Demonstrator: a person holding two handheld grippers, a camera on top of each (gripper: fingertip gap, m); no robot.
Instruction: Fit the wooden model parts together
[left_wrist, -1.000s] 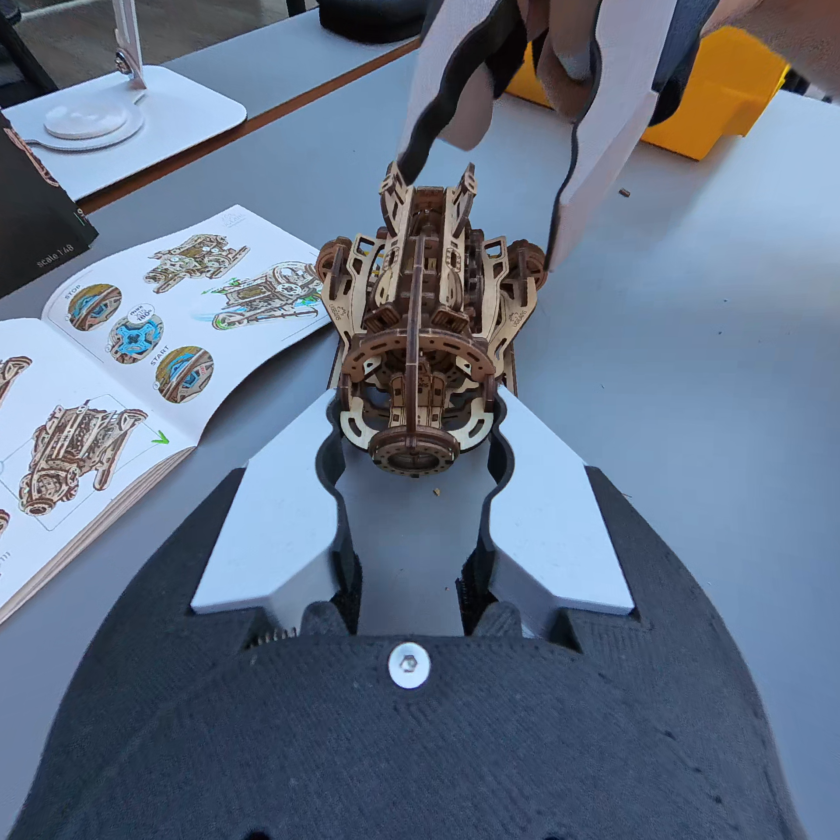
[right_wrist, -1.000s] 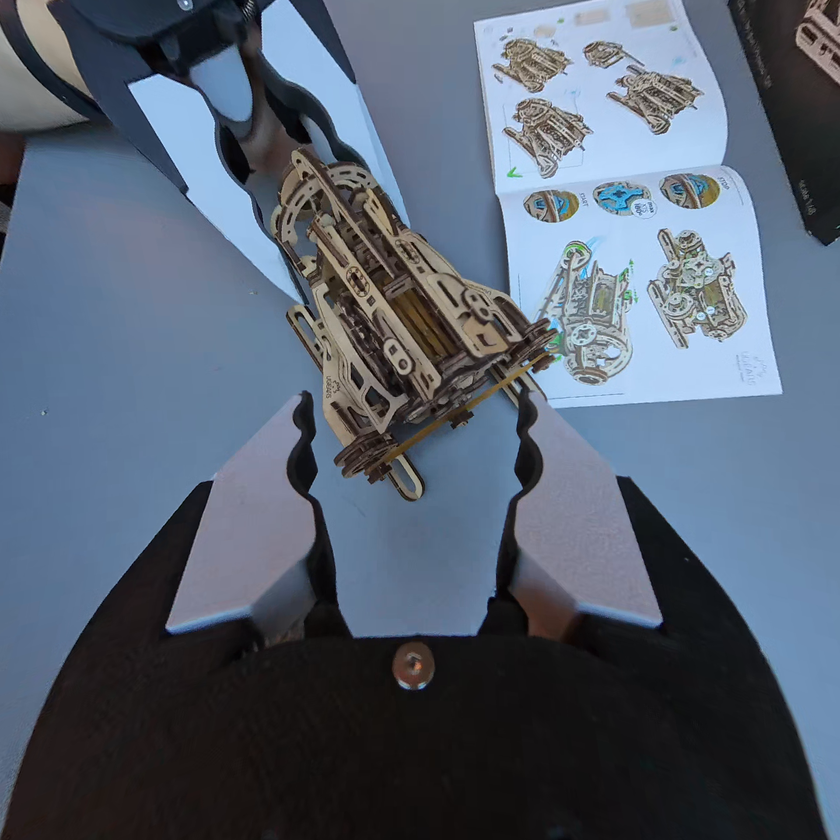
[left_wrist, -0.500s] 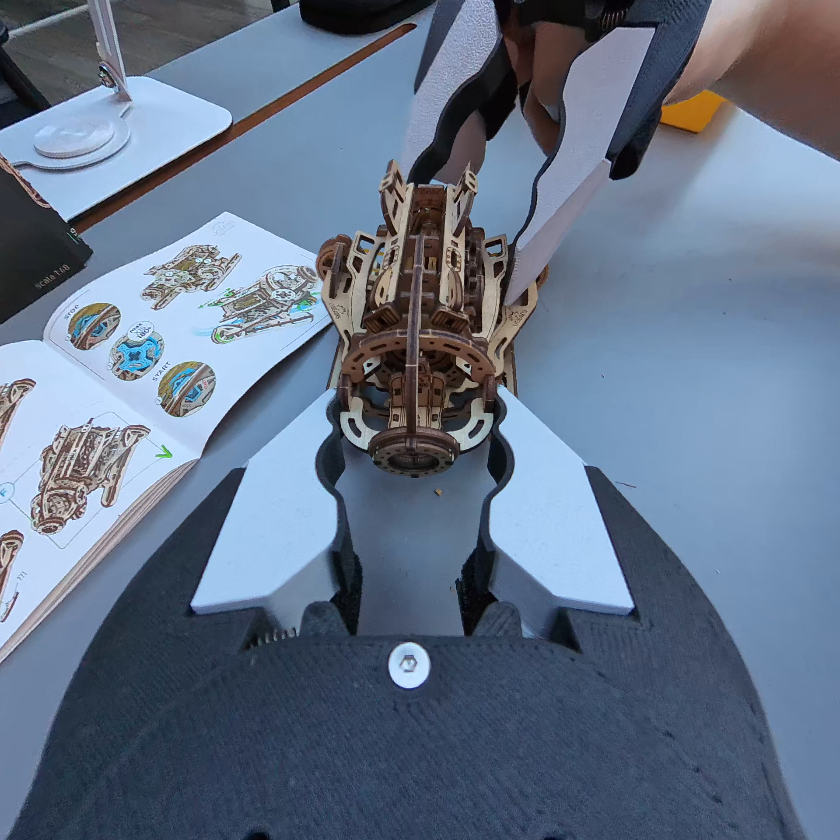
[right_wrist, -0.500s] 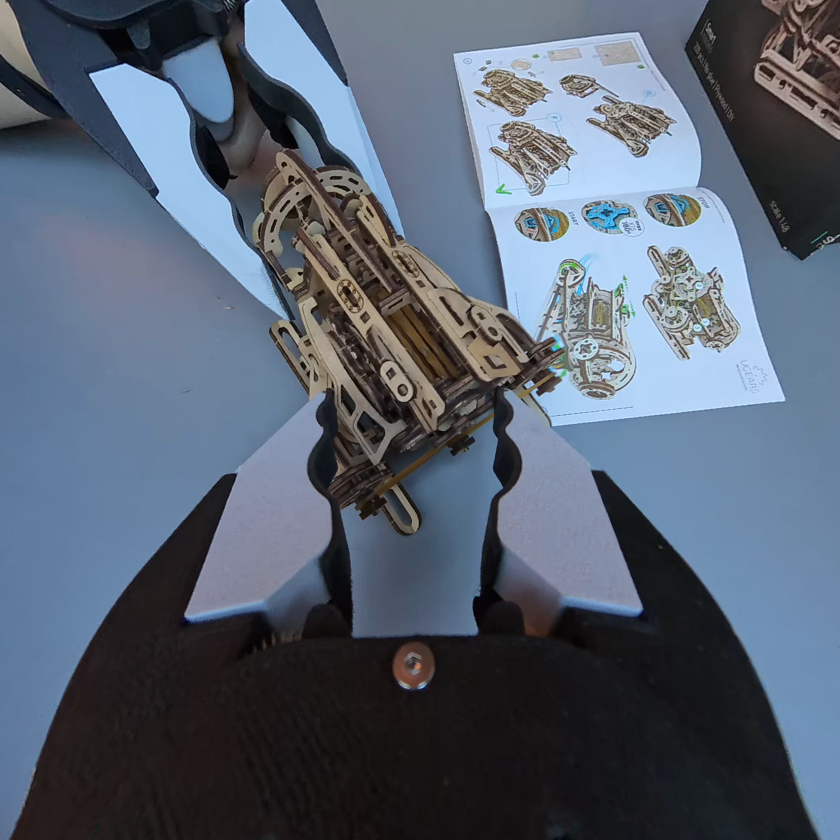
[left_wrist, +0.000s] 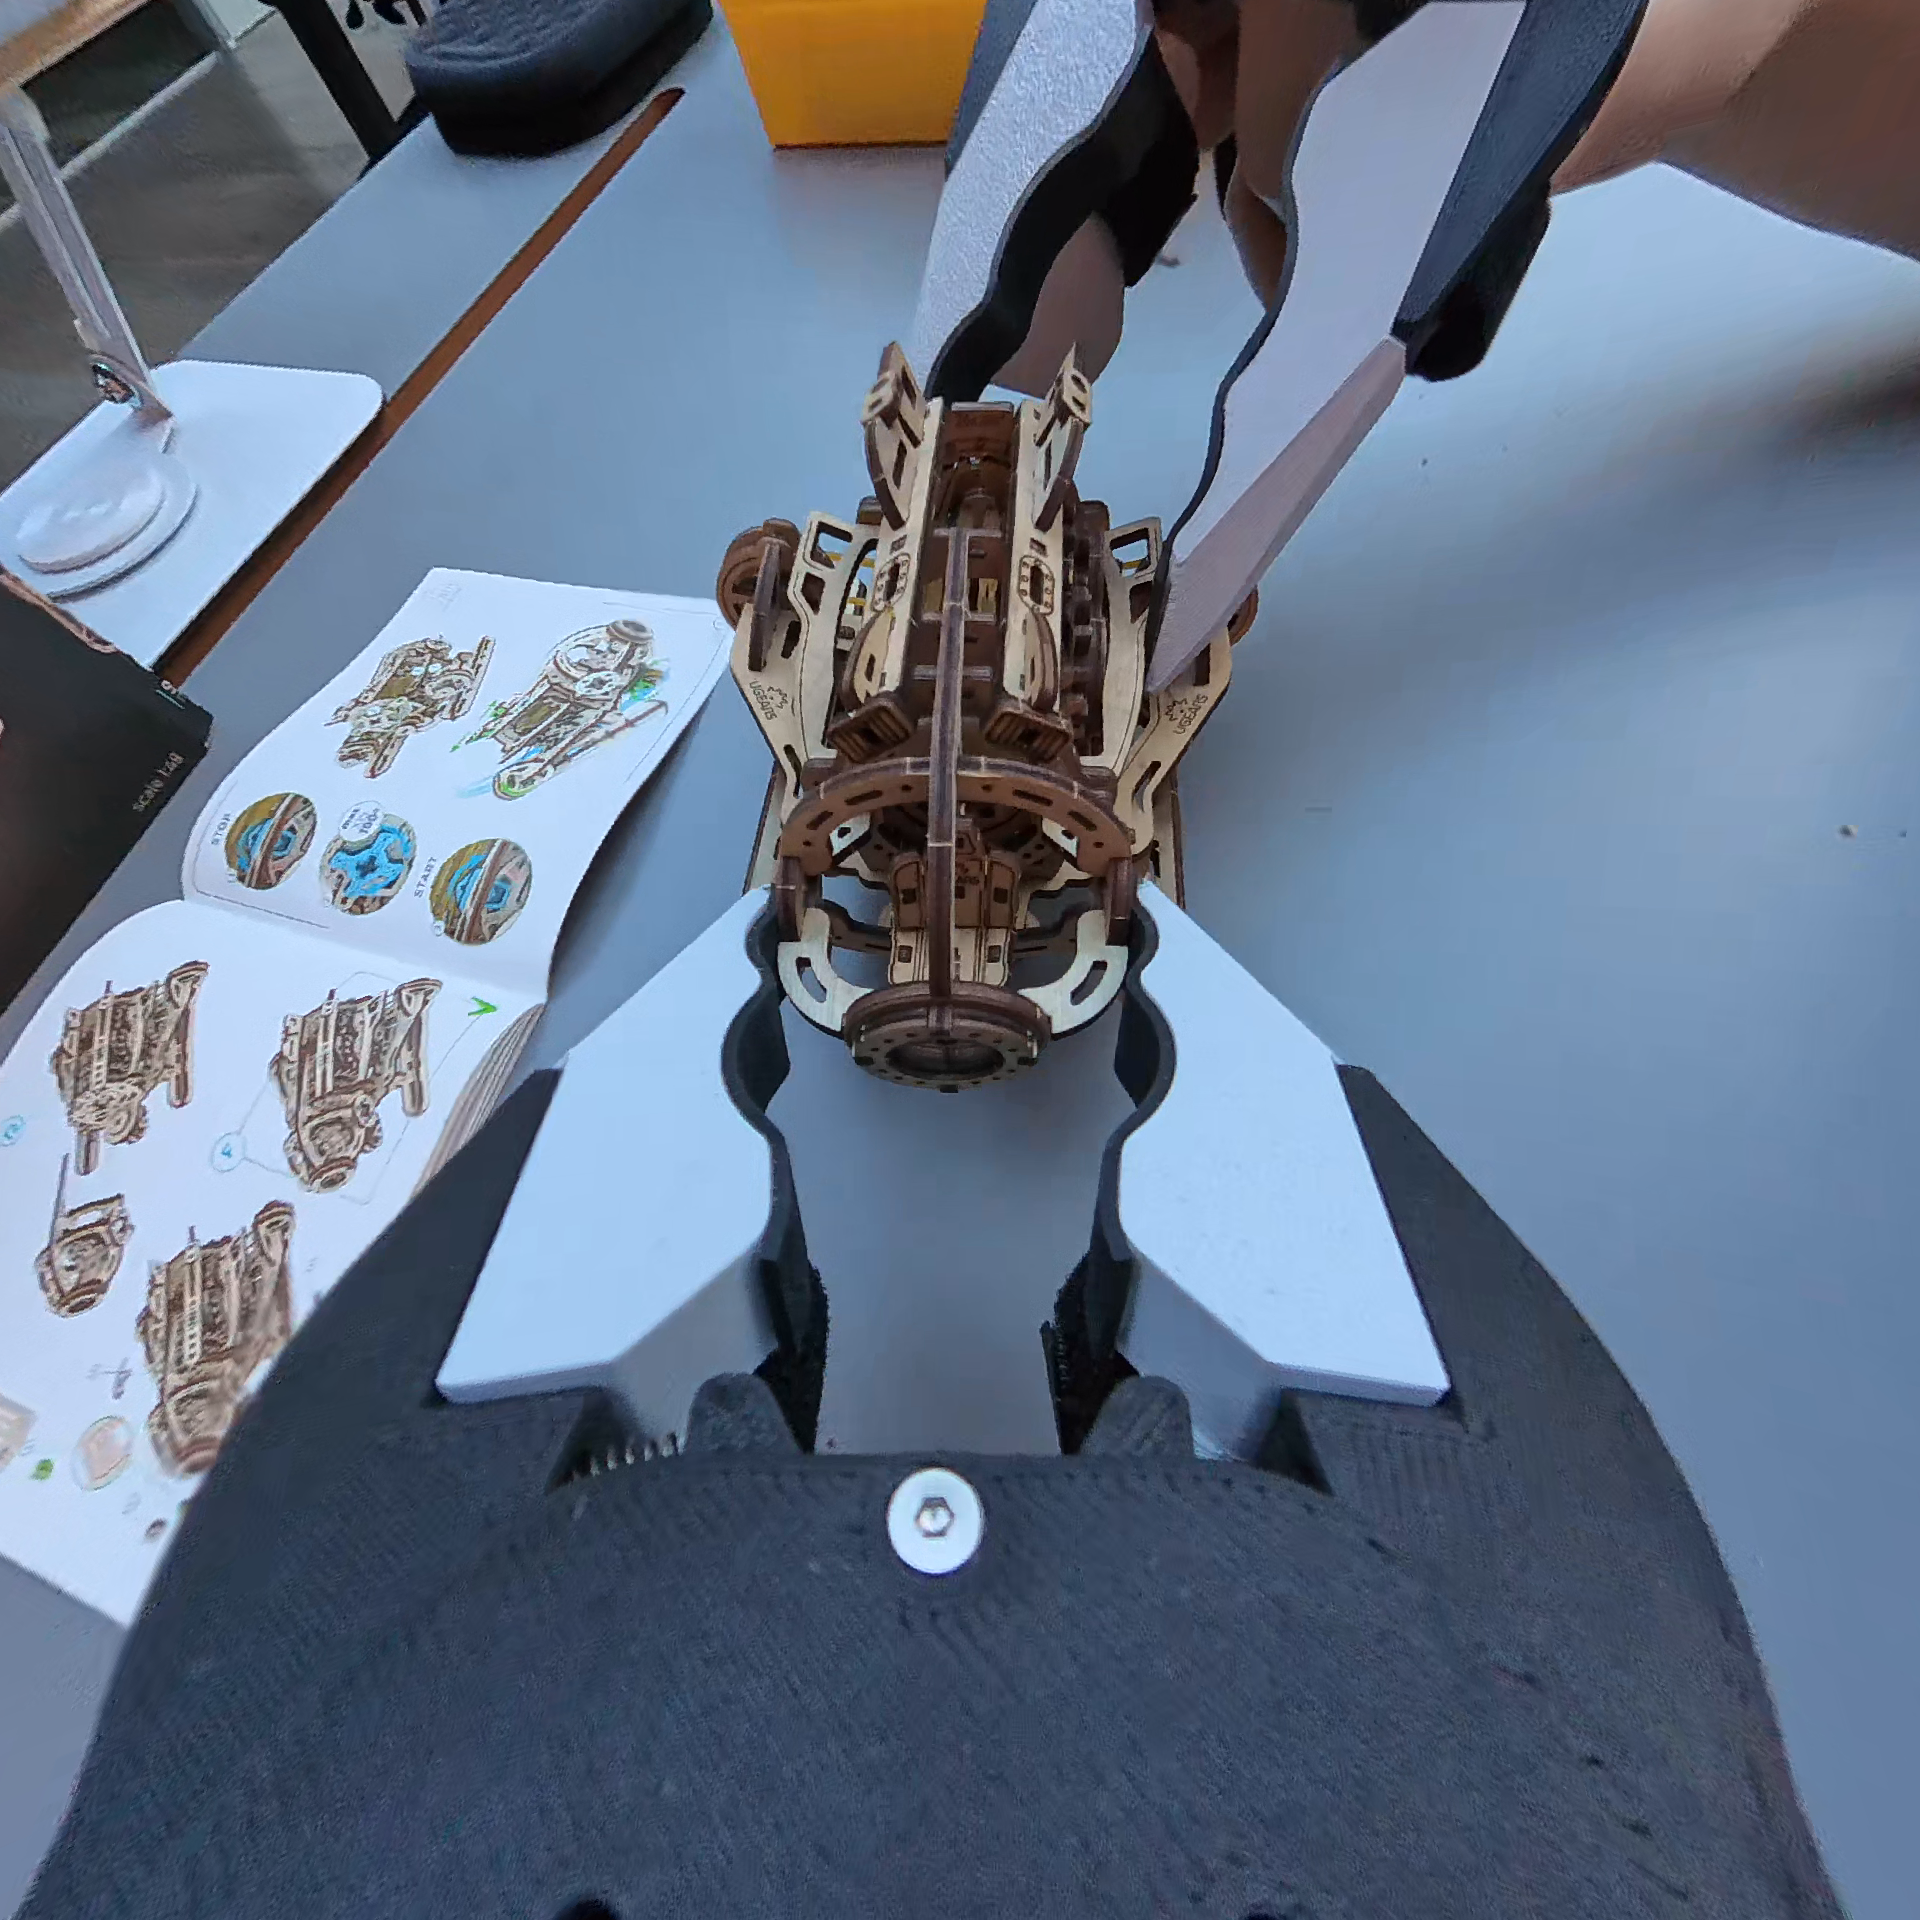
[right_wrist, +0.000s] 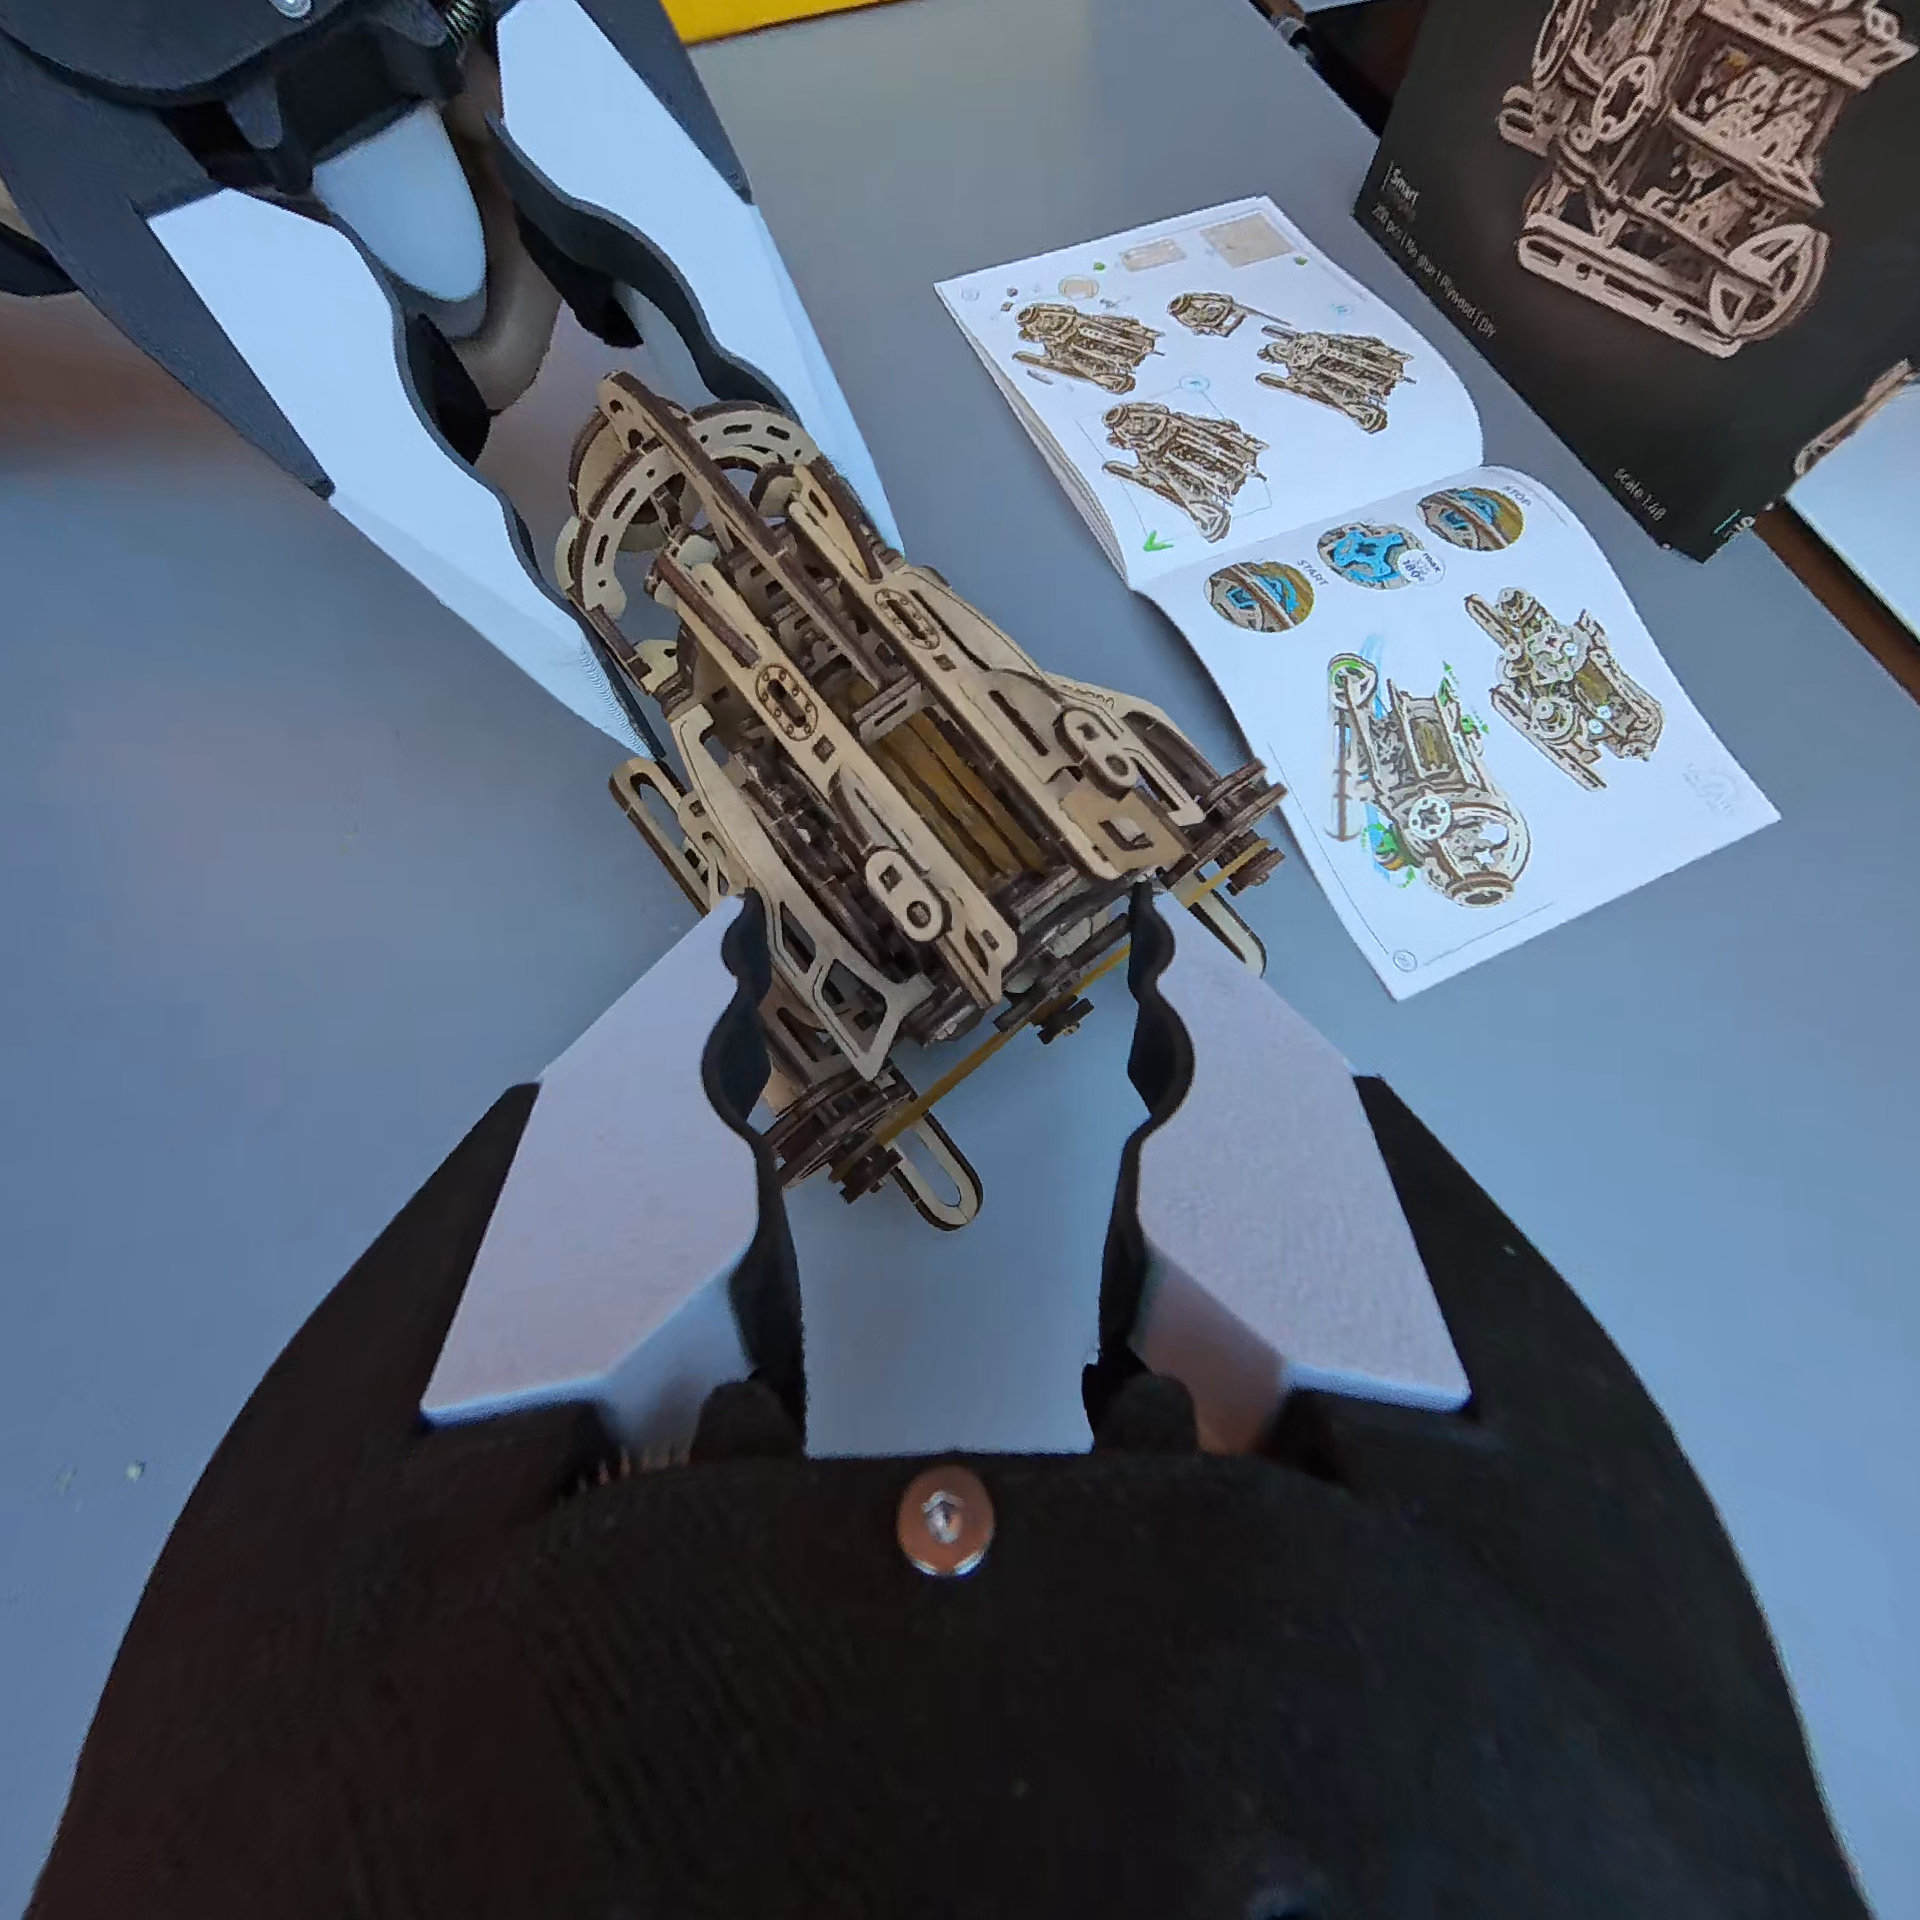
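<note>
The pale and dark brown laser-cut wooden model (left_wrist: 951, 769), a long openwork frame of ribs and gears, rests on the grey surface (left_wrist: 1507, 935) just beside an open white instruction booklet (left_wrist: 343, 935). The left tongs (left_wrist: 951, 935) clasp its rounded front ring, one fingertip (left_wrist: 764, 935) pressed against each side. The right tongs (right_wrist: 940, 925) are part-closed around the opposite wheeled end, both tips touching the wood. A black box (right_wrist: 1662, 239) printed with the model's picture lies beyond the booklet.
</note>
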